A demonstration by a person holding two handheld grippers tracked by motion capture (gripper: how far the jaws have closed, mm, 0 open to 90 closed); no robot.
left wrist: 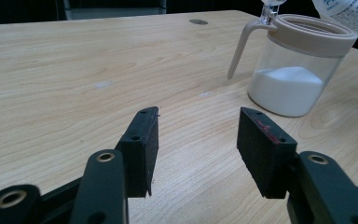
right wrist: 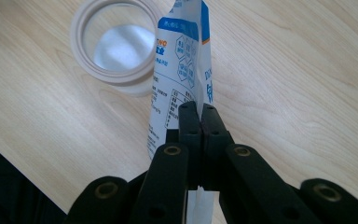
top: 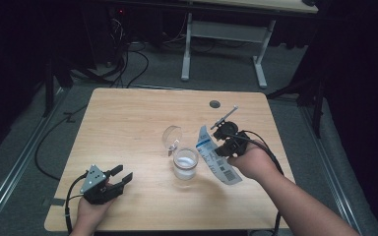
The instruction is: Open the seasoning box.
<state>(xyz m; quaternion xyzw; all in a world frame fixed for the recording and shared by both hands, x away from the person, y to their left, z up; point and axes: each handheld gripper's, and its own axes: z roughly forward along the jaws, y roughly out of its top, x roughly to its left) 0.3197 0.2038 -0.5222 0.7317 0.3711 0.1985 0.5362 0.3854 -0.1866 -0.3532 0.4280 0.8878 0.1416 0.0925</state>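
While the wooden desk (top: 128, 128) carried everything in the scene, a clear jar (top: 185, 163) stood near its middle, partly filled with white powder and ringed by a beige collar with a curved handle; seen from the left gripper view, the powder lay as a low bed in the bottom of the jar. Its hinged lid (top: 172, 136) stood tipped open just behind the mouth. Just to the right of the jar, a white and blue sachet (top: 215, 156) hung tilted above the desk, its upper end leaning toward the jar's rim. The right gripper (right wrist: 199, 116) held that sachet, its black fingers pressed together on the printed film with the packet's top rising beyond them toward the open mouth. Well apart, near the desk's front left corner, the left gripper (top: 122, 177) hovered low with its fingers (left wrist: 142, 144) spread and nothing between them, pointed toward the jar.
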